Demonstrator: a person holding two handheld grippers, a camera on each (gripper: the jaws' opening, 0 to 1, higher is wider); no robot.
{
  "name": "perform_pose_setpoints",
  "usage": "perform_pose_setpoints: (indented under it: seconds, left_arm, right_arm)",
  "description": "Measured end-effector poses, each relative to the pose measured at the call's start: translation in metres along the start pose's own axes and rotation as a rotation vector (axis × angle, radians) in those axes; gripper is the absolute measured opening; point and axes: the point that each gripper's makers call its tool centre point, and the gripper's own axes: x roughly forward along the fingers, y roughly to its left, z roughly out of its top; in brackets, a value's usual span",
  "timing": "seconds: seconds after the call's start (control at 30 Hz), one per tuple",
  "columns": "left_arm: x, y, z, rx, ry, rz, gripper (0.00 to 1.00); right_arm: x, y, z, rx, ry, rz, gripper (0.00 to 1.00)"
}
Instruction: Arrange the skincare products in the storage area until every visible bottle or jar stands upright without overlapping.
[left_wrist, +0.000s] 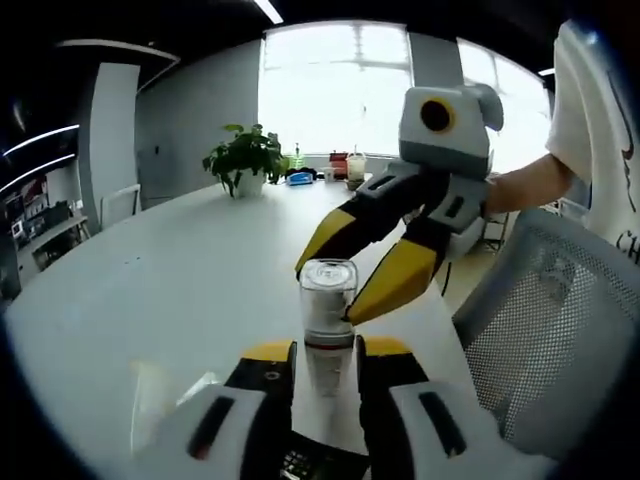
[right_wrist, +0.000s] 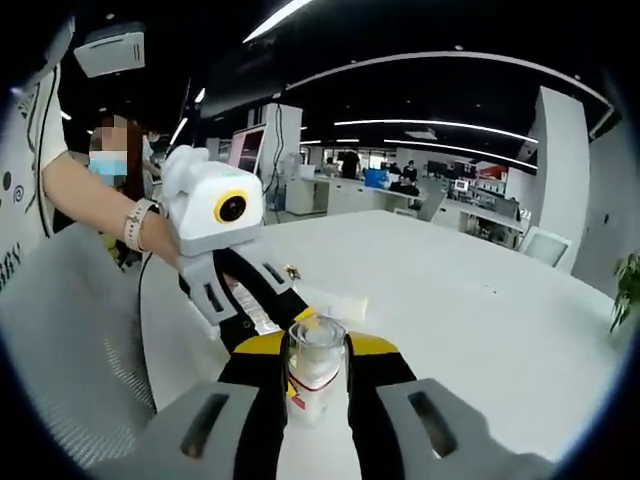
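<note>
A clear bottle (left_wrist: 328, 325) with a silvery cap stands upright between my left gripper's (left_wrist: 327, 352) yellow-tipped jaws, which sit tight against its sides. My right gripper (left_wrist: 328, 292) reaches in from the right, one of its yellow fingers (left_wrist: 392, 282) on each side of the bottle's top. In the right gripper view the same bottle (right_wrist: 316, 375), with a red band on its label, fits tightly between my right gripper's (right_wrist: 317, 348) jaws. The left gripper (right_wrist: 287, 312) comes in from the left, just behind the bottle. The bottle's base is hidden.
The white table (left_wrist: 170, 270) stretches away to a potted plant (left_wrist: 245, 160) and small items (left_wrist: 345, 165) by the window. A mesh chair (left_wrist: 550, 320) stands at the right. A white card (right_wrist: 335, 302) lies on the table past the bottle. A person's forearm (right_wrist: 95, 200) holds the left gripper.
</note>
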Motion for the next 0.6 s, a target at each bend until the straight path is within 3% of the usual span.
perform_pose_setpoints:
  seconds: [0.23, 0.6]
  left_arm:
    - [-0.010, 0.002, 0.000, 0.000, 0.002, 0.029, 0.25]
    - [-0.026, 0.014, -0.008, 0.010, 0.032, 0.082, 0.28]
  right_arm:
    - [-0.003, -0.001, -0.001, -0.003, 0.020, 0.009, 0.28]
    - [-0.003, -0.006, 0.024, -0.052, 0.034, -0.001, 0.34]
